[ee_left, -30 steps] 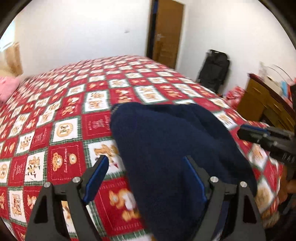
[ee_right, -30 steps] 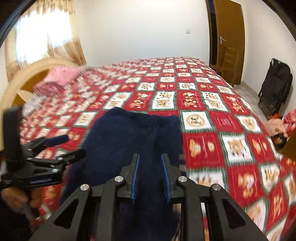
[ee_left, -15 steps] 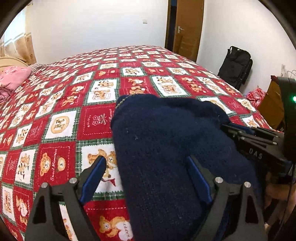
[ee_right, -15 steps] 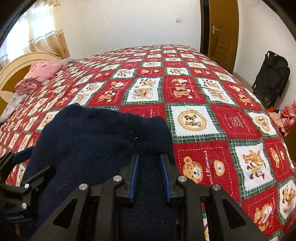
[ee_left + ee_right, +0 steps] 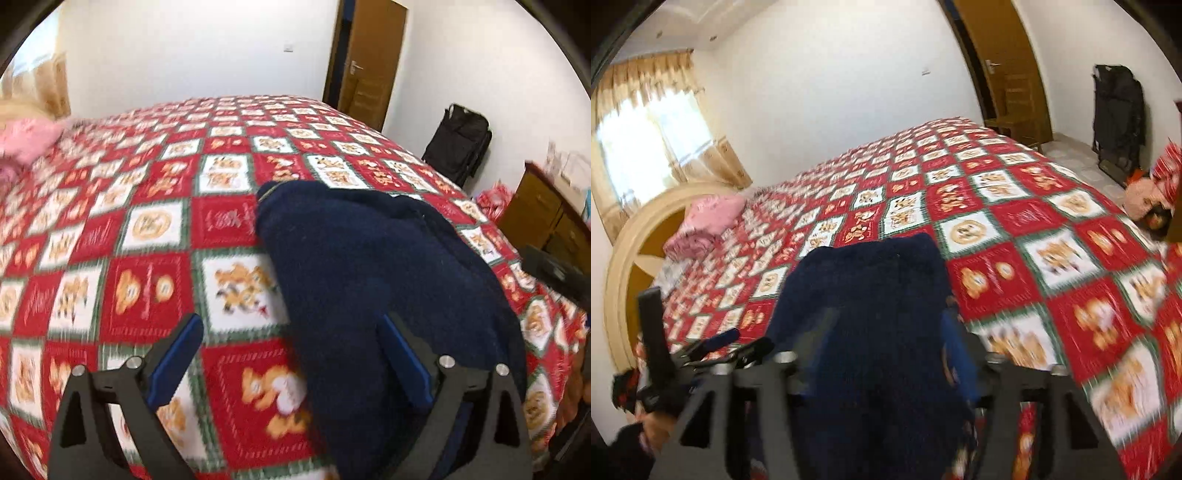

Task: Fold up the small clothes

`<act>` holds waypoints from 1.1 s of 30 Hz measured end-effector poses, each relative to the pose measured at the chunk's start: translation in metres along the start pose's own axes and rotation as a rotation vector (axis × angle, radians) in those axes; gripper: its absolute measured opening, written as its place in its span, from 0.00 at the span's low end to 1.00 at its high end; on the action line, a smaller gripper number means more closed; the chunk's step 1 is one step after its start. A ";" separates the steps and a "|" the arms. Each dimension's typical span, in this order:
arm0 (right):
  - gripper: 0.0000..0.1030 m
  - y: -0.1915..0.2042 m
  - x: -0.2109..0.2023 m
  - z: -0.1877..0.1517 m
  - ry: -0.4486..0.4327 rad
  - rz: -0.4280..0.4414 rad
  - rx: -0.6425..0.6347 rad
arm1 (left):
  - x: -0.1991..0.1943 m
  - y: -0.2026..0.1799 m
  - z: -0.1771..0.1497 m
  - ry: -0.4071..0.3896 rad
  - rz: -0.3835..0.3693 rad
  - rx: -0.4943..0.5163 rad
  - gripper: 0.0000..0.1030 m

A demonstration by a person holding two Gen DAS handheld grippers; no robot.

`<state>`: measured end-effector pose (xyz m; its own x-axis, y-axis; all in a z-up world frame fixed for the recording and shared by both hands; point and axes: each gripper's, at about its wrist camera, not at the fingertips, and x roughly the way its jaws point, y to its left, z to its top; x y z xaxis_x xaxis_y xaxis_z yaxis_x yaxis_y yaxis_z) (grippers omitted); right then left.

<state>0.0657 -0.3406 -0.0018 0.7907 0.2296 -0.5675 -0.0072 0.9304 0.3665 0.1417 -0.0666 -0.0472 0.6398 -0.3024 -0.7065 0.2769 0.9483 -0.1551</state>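
A dark navy knit garment (image 5: 369, 280) lies in a folded heap on the red patchwork bedspread (image 5: 147, 229). My left gripper (image 5: 291, 354) hovers over its near left edge, jaws wide and still opening. One blue pad is above the quilt, the other above the knit, and neither presses on it. In the blurred right wrist view the garment (image 5: 871, 295) runs between the fingers of my right gripper (image 5: 886, 343), whose jaws are opening and stand clear of the cloth. The left gripper (image 5: 713, 347) shows at the lower left there. The right gripper (image 5: 554, 273) pokes in at the right edge of the left view.
Pink folded clothes (image 5: 705, 221) rest by the cream headboard (image 5: 624, 266). A black bag (image 5: 458, 147) leans on the wall beyond the bed. A wooden dresser (image 5: 546, 221) stands to the right, and a brown door (image 5: 369, 62) at the back. Red bags (image 5: 1160, 177) lie on the floor.
The right jaws, narrowly pinched on the navy garment before, have spread apart and the right view has rolled and swung. The left jaws have widened a little.
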 end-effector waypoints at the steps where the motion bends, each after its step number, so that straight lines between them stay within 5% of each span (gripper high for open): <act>1: 0.71 -0.005 -0.009 -0.004 -0.010 0.029 0.033 | -0.002 0.003 -0.001 0.000 -0.007 -0.017 0.95; 4: 0.72 -0.024 -0.017 -0.008 0.000 0.127 0.149 | -0.002 0.005 0.003 0.009 -0.038 -0.051 0.95; 14: 0.72 -0.038 0.070 -0.006 0.162 -0.021 0.112 | 0.022 -0.015 0.010 0.057 -0.028 -0.059 0.95; 21: 0.74 -0.060 0.089 -0.025 0.193 0.094 0.221 | 0.043 -0.011 0.005 0.095 -0.056 -0.140 1.00; 27: 0.74 -0.048 0.091 -0.028 0.235 0.140 0.140 | 0.048 0.011 -0.004 0.124 -0.205 -0.275 1.00; 33: 0.74 -0.062 0.099 -0.028 0.217 0.192 0.241 | 0.055 -0.009 0.001 0.136 -0.230 -0.202 1.00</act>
<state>0.1273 -0.3672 -0.1011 0.6410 0.4722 -0.6051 0.0224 0.7765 0.6297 0.1754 -0.0920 -0.0839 0.4717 -0.5077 -0.7209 0.2462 0.8609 -0.4452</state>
